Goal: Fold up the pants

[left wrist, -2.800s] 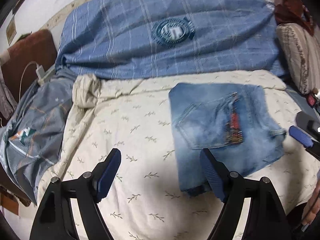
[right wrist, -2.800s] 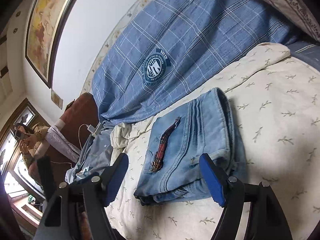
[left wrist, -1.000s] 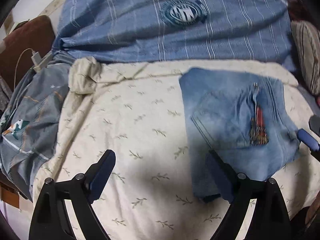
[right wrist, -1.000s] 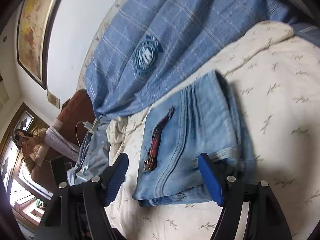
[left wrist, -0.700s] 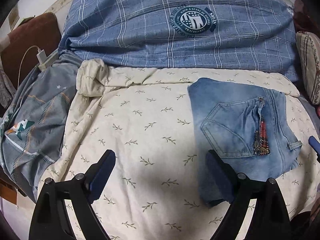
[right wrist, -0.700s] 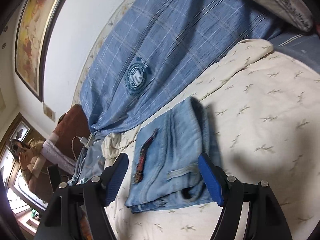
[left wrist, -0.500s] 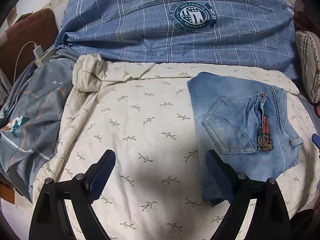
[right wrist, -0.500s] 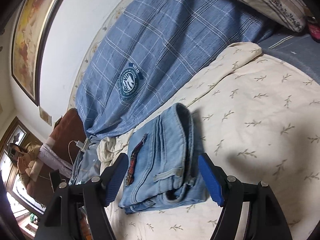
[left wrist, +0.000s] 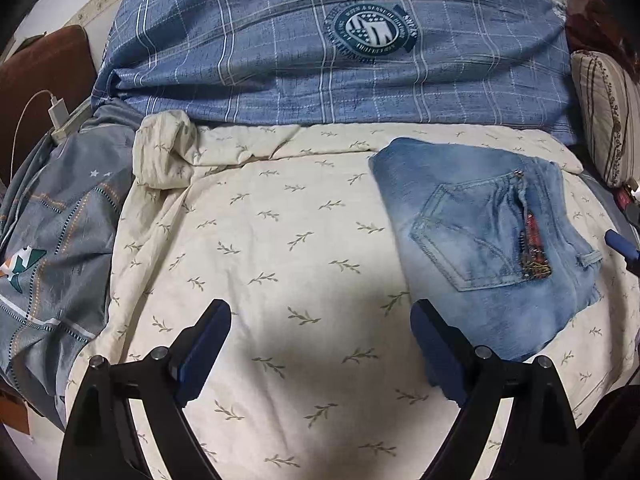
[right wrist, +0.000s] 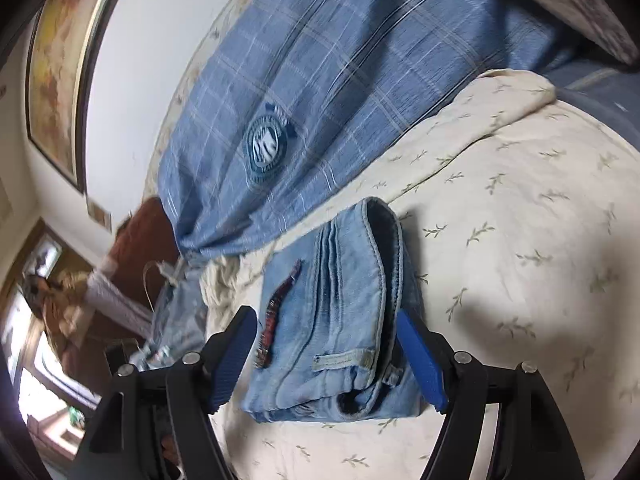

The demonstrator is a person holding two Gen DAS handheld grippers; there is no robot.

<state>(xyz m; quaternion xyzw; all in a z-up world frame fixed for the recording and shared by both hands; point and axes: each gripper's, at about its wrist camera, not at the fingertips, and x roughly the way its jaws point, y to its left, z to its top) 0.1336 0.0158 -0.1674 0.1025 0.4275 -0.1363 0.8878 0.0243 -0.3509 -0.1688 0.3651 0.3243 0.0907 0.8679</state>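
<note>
Grey-blue bedding (left wrist: pixel 48 240) with orange stitching lay bunched at the far left of the bed, with a white charger (left wrist: pixel 60 114) and its cable resting above it beside a brown cushion (left wrist: pixel 44 72). Next came a cream sheet (left wrist: pixel 260 240) printed with small leaf sprigs, spread flat across the middle. My left gripper (left wrist: pixel 320 344) hung over that bare sheet, its blue pads wide apart and holding nothing. Behind the sheet, a blue checked duvet (left wrist: pixel 280 60) with a round badge was heaped along the wall. To the right lay the jeans (left wrist: pixel 488 248), folded into a compact block of pale denim, back pocket up, with a red patterned strip along the pocket's edge. They rested on the sheet, touching neither of my left pads. At the far right edge stood a striped pillow (left wrist: pixel 604 116).

From my right wrist, a framed picture (right wrist: pixel 56 68) hung on the wall at left, blurred. The jeans (right wrist: pixel 340 312) lay directly ahead of my right gripper (right wrist: pixel 324 356), their layered end facing me. Its pads were spread to either side of the denim, released, gripping nothing. Sheet (right wrist: pixel 520 260) filled the right.
</note>
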